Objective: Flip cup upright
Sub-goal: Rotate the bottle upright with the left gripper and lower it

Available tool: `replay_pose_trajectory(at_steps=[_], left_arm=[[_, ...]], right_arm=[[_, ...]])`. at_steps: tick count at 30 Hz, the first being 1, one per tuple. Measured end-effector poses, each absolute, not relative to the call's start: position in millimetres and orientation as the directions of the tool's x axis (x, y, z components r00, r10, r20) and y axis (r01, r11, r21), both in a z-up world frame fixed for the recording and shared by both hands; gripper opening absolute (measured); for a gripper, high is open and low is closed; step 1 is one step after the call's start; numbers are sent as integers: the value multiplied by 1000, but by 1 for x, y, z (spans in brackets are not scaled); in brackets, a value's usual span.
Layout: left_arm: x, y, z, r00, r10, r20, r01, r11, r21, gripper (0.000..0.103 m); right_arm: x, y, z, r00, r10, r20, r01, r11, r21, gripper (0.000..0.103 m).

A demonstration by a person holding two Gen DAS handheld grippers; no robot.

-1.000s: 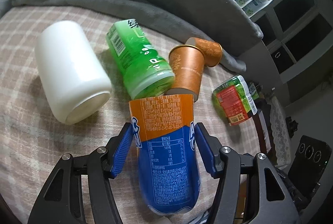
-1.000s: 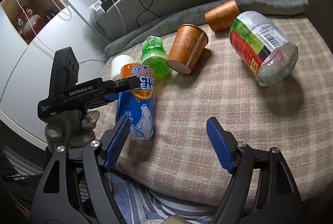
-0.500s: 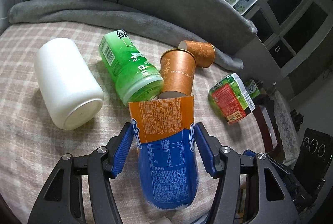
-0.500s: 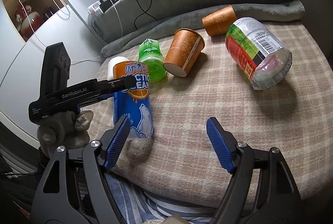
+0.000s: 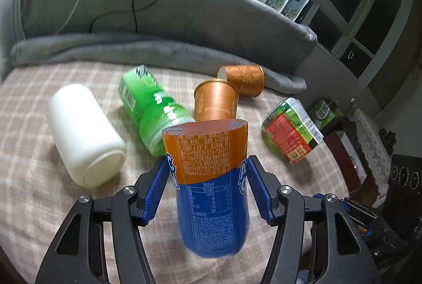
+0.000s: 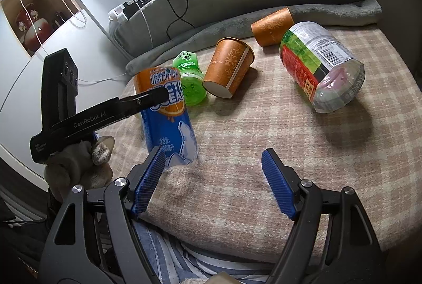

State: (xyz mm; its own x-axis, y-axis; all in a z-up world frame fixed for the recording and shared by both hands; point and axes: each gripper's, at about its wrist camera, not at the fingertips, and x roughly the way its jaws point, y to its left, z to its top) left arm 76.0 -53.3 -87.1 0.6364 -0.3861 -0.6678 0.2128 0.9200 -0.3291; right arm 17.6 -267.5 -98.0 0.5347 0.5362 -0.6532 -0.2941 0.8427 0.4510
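Note:
My left gripper (image 5: 208, 178) is shut on a blue and orange cup (image 5: 211, 186), a cut bottle with its open end up. In the right wrist view the cup (image 6: 168, 120) stands nearly upright with its base on the checked blanket (image 6: 263, 141), and the left gripper (image 6: 147, 99) clamps its orange upper part. My right gripper (image 6: 213, 178) is open and empty, low over the blanket's near edge, just right of the cup.
Lying on their sides on the blanket are a white cup (image 5: 84, 136), a green cup (image 5: 153, 110), two brown paper cups (image 5: 215, 103) (image 5: 242, 79) and a red-and-green labelled cup (image 5: 290, 131). A grey padded back (image 5: 184, 15) with cables rises behind.
The left gripper has tilted the blue and orange cup from leaning to nearly upright, its base on the blanket. The right gripper has hardly moved.

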Motion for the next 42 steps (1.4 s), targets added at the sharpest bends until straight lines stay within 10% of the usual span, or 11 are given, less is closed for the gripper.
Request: replay_pose_trajectory(at_steps=[17,42], left_arm=[[55,-85,-84,758,-273,-592,267,958,-100,60],[20,-70,-84,699,-367,-614,315,929,-197,60]], right_arm=[[18,-274,-100,540,536,-650,-281,842,460,78],[5,-268,-88,573,506,-645,-296,862,413,78]])
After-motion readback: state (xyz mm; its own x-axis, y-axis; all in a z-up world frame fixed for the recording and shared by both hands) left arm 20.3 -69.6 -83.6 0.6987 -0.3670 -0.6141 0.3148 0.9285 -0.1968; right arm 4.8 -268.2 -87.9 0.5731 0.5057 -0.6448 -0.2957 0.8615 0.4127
